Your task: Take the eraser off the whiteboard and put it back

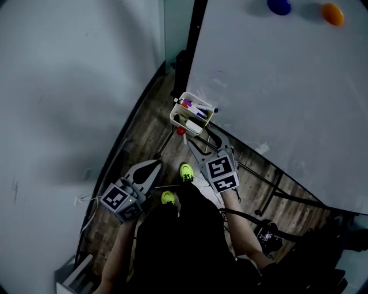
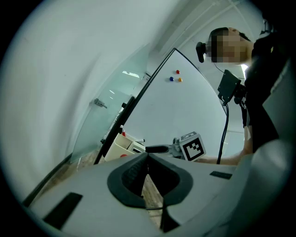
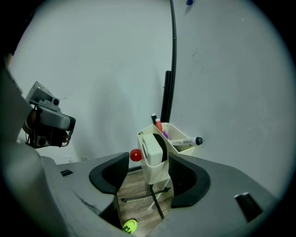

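Note:
The eraser (image 3: 154, 148), a white block with black felt, stands upright in the front pocket of a cream holder (image 3: 162, 173) fixed at the lower left corner of the whiteboard (image 3: 226, 92). In the head view the holder (image 1: 174, 115) sits just ahead of my right gripper (image 1: 202, 141). My right gripper (image 3: 149, 175) is open; its pads flank the holder's lower part without touching it. My left gripper (image 1: 154, 167) hangs lower left, away from the holder. Its jaws (image 2: 147, 160) are shut tip to tip with nothing between them.
Markers (image 3: 185, 141) lie in the holder's back pocket and a red ball magnet (image 3: 135, 155) sits beside it. Blue (image 1: 279, 6) and orange (image 1: 332, 14) magnets stick high on the board. Stand legs (image 1: 270, 192) cross the wooden floor. A grey wall (image 1: 69, 86) closes the left.

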Motion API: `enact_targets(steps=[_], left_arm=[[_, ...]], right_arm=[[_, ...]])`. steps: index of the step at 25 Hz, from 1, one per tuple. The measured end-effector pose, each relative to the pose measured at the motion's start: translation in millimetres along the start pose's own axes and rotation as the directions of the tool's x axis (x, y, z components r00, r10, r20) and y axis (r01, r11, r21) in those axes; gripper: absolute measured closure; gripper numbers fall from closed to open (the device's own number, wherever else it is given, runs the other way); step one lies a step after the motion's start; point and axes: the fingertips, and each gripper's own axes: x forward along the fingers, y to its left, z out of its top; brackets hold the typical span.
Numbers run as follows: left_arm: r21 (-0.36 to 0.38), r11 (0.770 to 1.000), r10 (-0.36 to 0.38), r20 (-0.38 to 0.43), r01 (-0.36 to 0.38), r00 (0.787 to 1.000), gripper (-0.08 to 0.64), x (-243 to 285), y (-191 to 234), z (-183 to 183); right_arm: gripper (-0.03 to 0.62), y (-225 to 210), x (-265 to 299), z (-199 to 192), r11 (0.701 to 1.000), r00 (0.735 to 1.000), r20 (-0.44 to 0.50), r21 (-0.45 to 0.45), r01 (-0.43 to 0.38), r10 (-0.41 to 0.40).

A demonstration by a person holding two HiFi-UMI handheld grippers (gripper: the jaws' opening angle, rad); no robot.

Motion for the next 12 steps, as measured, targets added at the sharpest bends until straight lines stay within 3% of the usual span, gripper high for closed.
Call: enact_targets(steps=[12], left_arm=[[-0.022,1.000,0.021,0.023,-0.020,1.000,0.548,8.3,11.4,6.8]], right_arm=[[0.341,-13.8,3.0,7.8,0.999,1.000,-0.010,-0.049,0.010,-0.010]])
